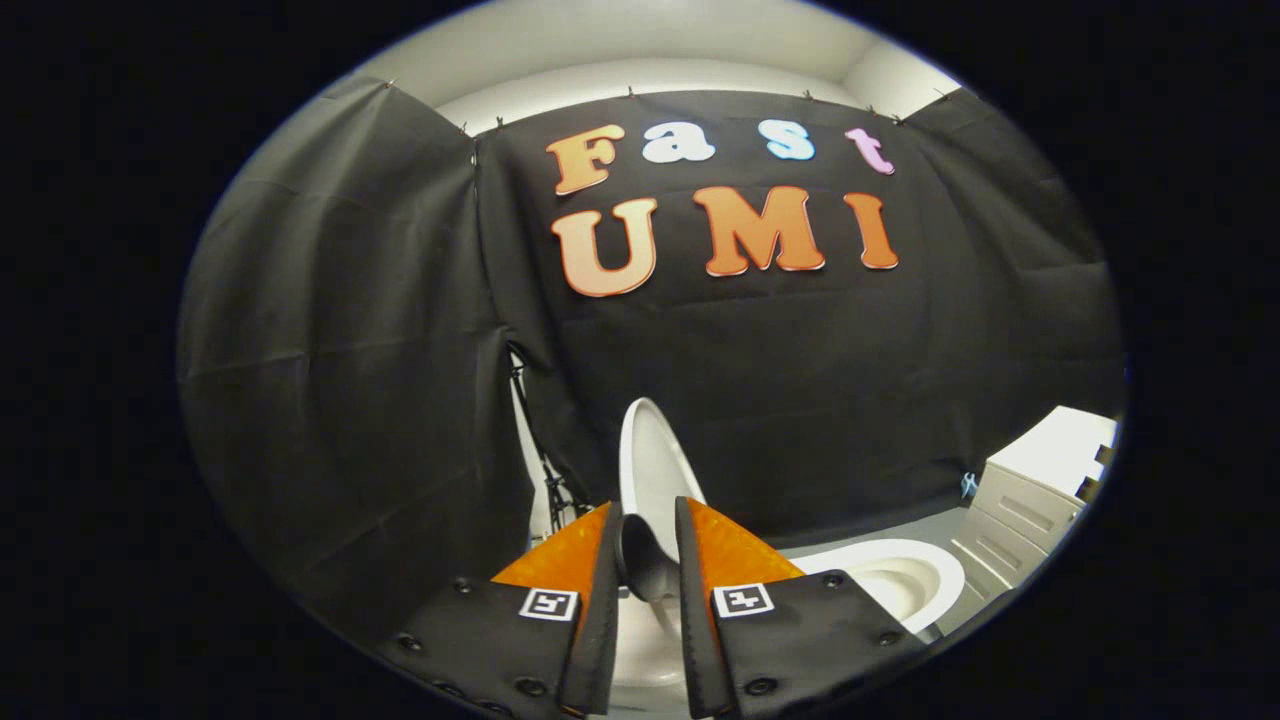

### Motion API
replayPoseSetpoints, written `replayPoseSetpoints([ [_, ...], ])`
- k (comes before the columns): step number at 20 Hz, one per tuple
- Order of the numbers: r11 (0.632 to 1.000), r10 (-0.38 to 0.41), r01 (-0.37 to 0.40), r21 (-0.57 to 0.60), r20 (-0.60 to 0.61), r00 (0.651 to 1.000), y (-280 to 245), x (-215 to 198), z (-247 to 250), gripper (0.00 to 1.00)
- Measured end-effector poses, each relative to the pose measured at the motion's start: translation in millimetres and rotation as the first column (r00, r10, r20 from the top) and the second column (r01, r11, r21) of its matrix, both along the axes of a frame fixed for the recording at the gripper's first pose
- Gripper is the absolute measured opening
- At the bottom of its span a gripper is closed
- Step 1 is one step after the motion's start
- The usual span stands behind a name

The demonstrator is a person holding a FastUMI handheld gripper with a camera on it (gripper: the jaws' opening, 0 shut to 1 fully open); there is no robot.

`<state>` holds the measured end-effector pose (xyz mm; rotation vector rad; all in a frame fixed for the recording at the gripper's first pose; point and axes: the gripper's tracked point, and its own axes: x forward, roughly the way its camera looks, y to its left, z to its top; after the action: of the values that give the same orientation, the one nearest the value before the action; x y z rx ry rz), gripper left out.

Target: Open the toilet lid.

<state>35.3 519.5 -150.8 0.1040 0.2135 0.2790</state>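
The white toilet lid [652,455] is lifted and stands nearly upright, seen almost edge-on against the black cloth wall. Its lower edge runs down into the narrow gap between my two fingers. My gripper [648,510] is shut on the lid, one finger against each face. The part of the lid held between the fingers lies in shadow. The open white toilet bowl [935,580] with its seat lies to the right of the fingers, lower down, and its inside is in view.
A white drawer cabinet [1035,480] stands right of the toilet against the wall. A dark tripod stand [545,470] leans in the gap between the cloth panels, left of the lid. Grey floor shows behind the bowl.
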Motion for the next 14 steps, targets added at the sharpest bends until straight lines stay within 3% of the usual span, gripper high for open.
replayPoseSetpoints([
  [4,1.000,-0.004,0.005,-0.015,0.069,0.998,-27.2,5.4,30.7,0.59],
  [11,0.996,-0.068,0.073,-0.043,0.112,0.991,-133.8,26.9,63.6,0.99],
  [14,0.993,-0.111,0.115,-0.038,0.103,0.988,-188.3,41.0,69.5,0.99],
])
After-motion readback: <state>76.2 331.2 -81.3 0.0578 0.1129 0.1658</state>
